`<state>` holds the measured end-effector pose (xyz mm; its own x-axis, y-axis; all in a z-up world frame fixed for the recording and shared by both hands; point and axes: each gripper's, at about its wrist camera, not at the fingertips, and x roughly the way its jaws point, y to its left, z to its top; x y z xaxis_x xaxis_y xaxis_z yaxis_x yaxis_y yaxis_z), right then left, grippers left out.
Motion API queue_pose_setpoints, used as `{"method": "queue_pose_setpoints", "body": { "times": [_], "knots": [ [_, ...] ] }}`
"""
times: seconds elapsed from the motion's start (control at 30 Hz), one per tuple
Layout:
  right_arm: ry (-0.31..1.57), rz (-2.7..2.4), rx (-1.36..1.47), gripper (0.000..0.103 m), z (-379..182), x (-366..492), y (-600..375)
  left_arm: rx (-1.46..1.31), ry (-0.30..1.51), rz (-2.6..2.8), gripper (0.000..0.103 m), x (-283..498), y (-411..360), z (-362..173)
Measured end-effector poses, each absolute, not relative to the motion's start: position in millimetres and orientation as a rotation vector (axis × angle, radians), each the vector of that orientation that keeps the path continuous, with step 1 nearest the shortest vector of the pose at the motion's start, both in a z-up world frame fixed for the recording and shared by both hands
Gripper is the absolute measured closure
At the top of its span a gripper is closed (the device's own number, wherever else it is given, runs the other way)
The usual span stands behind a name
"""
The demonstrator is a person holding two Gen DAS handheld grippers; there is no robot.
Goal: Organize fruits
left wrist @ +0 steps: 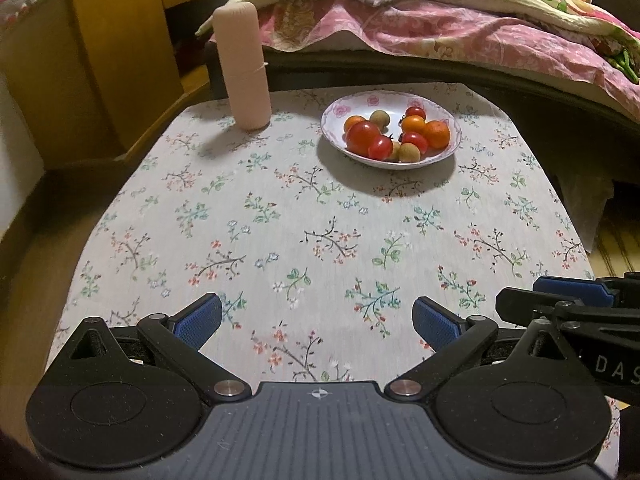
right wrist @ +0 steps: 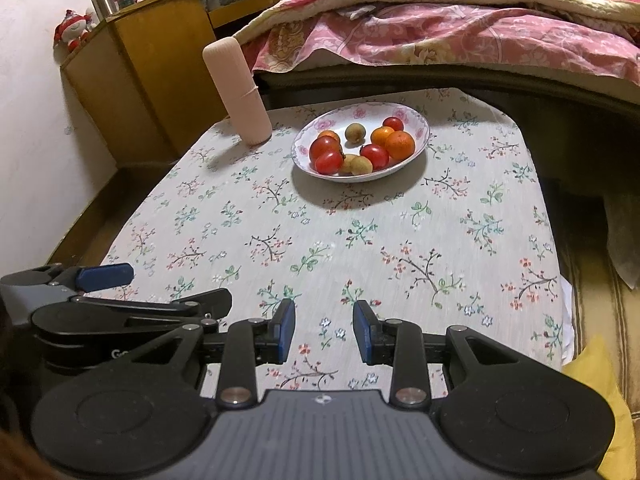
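Observation:
A white floral plate at the far side of the table holds several red tomatoes, oranges and small tan longans. My left gripper is open and empty over the near table edge, far from the plate. My right gripper is partly open and empty, also near the front edge. Each gripper shows in the other's view: the right one's fingers and the left one's fingers.
A tall pink cylinder stands upright left of the plate. The table has a floral cloth. A bed with pink bedding lies behind; a wooden cabinet stands at the back left.

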<state>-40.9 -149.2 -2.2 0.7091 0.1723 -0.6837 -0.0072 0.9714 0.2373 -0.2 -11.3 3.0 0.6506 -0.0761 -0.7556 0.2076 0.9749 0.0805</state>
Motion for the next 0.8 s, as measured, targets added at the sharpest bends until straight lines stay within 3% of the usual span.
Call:
{"method": "queue_pose_setpoints", "body": {
  "times": [0.8],
  "knots": [
    [0.815, 0.073, 0.225, 0.069, -8.2, -46.9, -146.5, 0.191, 0.862, -0.159, 0.001, -3.5, -15.9, -5.4]
  ]
}}
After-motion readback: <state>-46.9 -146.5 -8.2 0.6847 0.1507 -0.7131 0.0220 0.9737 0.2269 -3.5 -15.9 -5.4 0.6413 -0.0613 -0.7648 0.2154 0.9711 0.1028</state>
